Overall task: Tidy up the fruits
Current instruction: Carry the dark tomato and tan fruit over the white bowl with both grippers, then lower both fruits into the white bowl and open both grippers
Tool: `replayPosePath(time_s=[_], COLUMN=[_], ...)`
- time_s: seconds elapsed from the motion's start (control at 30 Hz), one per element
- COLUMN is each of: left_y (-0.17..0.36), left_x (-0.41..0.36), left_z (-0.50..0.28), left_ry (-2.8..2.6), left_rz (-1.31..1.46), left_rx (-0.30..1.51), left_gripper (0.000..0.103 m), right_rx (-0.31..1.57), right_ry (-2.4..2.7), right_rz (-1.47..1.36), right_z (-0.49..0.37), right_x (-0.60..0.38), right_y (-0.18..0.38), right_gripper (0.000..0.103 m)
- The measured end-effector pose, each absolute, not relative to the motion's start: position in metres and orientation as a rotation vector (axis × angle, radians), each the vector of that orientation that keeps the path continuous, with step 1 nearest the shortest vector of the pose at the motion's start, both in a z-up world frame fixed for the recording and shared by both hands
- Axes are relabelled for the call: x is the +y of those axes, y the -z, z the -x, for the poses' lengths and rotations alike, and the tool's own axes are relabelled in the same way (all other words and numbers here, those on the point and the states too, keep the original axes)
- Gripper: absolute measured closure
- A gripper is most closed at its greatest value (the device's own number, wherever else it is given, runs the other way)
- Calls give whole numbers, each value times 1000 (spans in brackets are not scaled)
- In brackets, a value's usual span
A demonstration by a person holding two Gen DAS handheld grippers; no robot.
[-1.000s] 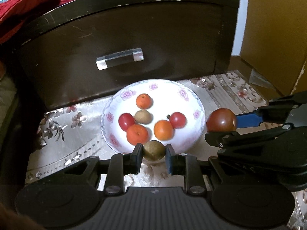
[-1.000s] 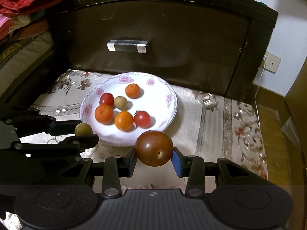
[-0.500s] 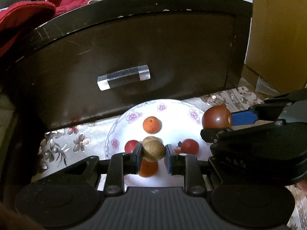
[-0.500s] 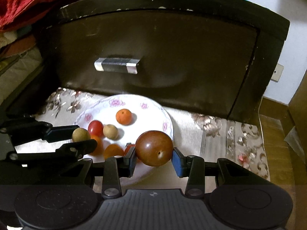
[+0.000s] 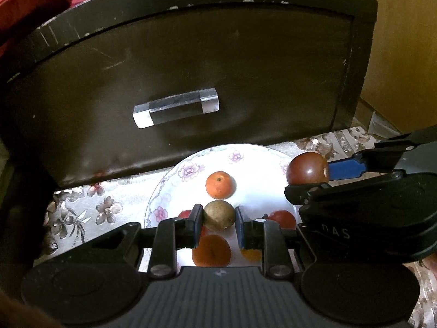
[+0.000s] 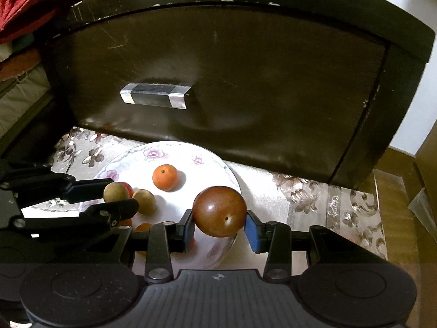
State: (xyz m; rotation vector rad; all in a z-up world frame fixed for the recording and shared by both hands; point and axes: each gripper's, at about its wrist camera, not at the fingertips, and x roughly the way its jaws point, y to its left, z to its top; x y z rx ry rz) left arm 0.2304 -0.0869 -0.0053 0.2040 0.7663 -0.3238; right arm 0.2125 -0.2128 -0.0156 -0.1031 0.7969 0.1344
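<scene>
My left gripper [image 5: 218,221] is shut on a small brown-green fruit [image 5: 219,215], held above the white floral plate [image 5: 191,169]. My right gripper [image 6: 220,225] is shut on a large dark red-brown fruit [image 6: 219,211], held over the plate's right rim [image 6: 232,180]. Each gripper shows in the other's view: the right gripper [image 5: 308,176] at the right, the left gripper [image 6: 116,196] at the left. On the plate lie an orange fruit [image 5: 220,185], red fruits [image 5: 282,217], another orange fruit [image 5: 211,251] and a brown fruit [image 6: 144,201], partly hidden by the fingers.
A dark wooden drawer front [image 5: 191,82] with a clear handle [image 5: 176,108] stands just behind the plate. A floral cloth [image 6: 314,199] covers the surface. Red fabric [image 5: 30,8] lies on top at the left. A brown box [image 5: 404,41] stands at the right.
Both grippers, each still holding its fruit, have moved forward over the plate and toward the drawer front. The plate and drawer now look closer and larger.
</scene>
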Motion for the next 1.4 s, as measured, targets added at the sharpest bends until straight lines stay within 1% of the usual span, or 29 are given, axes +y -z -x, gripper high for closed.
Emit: replayPosePath(time_s=[0.4,1.4], left_y=[12,8], left_x=[-81,-80], left_z=[-242,-241], left_ry=[325,306], left_rz=[-169,-165], left_rx=[784,785], left_gripper=[74,71], right_rx=[788,770], right_ry=[-164,-163], right_rz=[141,141], right_z=[-227,-227], right_x=[-208,-208], right_y=[22,22], right_gripper=[65,63])
